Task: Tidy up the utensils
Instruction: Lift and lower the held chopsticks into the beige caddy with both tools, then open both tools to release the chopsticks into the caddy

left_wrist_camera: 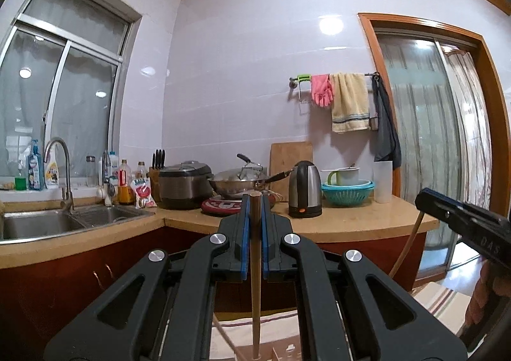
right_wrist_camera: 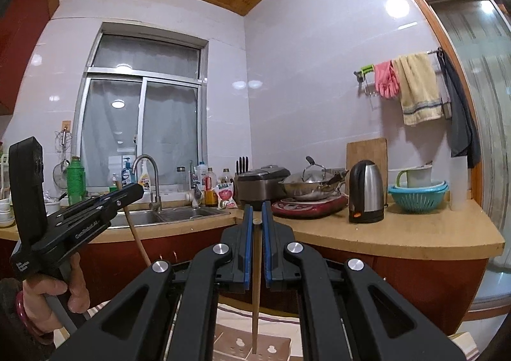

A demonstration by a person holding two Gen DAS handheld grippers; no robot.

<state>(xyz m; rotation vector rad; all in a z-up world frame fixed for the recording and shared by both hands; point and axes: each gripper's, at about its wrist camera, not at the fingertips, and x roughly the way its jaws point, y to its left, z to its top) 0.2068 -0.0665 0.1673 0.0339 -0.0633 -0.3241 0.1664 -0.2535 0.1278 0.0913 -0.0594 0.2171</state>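
Observation:
My left gripper [left_wrist_camera: 255,198] is shut on a wooden chopstick [left_wrist_camera: 255,281] that hangs down between its blue pads toward a pale utensil holder [left_wrist_camera: 287,353] at the bottom edge. My right gripper [right_wrist_camera: 257,206] is shut on a second wooden chopstick [right_wrist_camera: 255,297] whose tip points down at the same perforated holder [right_wrist_camera: 252,345]. The right gripper shows at the right of the left wrist view [left_wrist_camera: 466,217] and the left gripper at the left of the right wrist view [right_wrist_camera: 95,211], each with its chopstick hanging below.
A striped cloth [left_wrist_camera: 440,300] lies under the holder. Behind is a counter [right_wrist_camera: 415,233] with a kettle [right_wrist_camera: 365,191], wok [right_wrist_camera: 306,185], rice cooker [left_wrist_camera: 185,184], teal colander [right_wrist_camera: 416,196], sink [left_wrist_camera: 57,220] and faucet [left_wrist_camera: 62,169].

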